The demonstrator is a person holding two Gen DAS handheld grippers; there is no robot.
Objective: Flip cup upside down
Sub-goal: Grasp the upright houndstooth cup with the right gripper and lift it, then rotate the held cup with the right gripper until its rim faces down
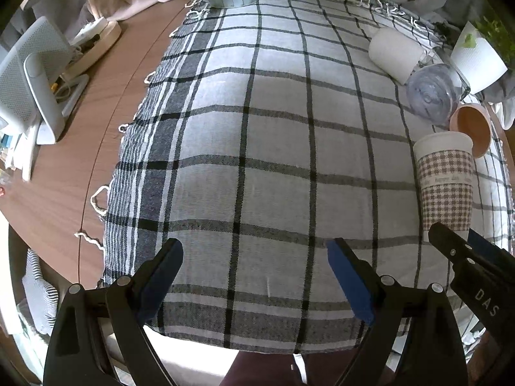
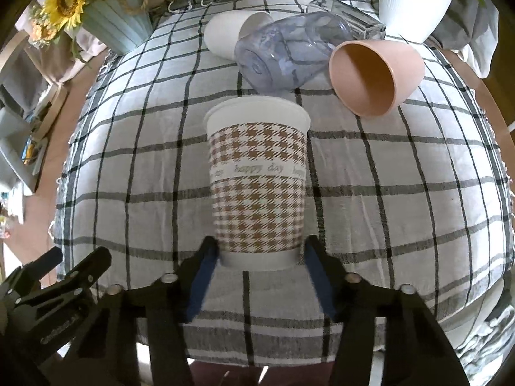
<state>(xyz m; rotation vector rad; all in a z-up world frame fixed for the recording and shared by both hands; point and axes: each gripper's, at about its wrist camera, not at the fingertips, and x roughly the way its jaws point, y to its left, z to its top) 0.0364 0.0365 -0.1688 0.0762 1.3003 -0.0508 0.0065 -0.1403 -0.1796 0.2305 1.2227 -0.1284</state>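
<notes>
Fingers [image 2: 209,263] of right gripper [image 2: 260,257] clamp upright houndstooth cup [image 2: 257,180].

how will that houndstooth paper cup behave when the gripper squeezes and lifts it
The houndstooth paper cup looks like thin paper and shows nothing inside, so probably light and easily crushed. It is tall, with a narrow base gripped low by the right hand-held gripper, so it may tip. It stands on the soft checked cloth, likely unsteady.

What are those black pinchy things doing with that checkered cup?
A person holds a hand-held gripper in each hand. The right hand-held gripper has its fingers on both sides of the houndstooth paper cup, near its base; the cup stands mouth-up on the plaid cloth. The left hand-held gripper is open, holding nothing. Three other cups lie tipped behind.
</notes>
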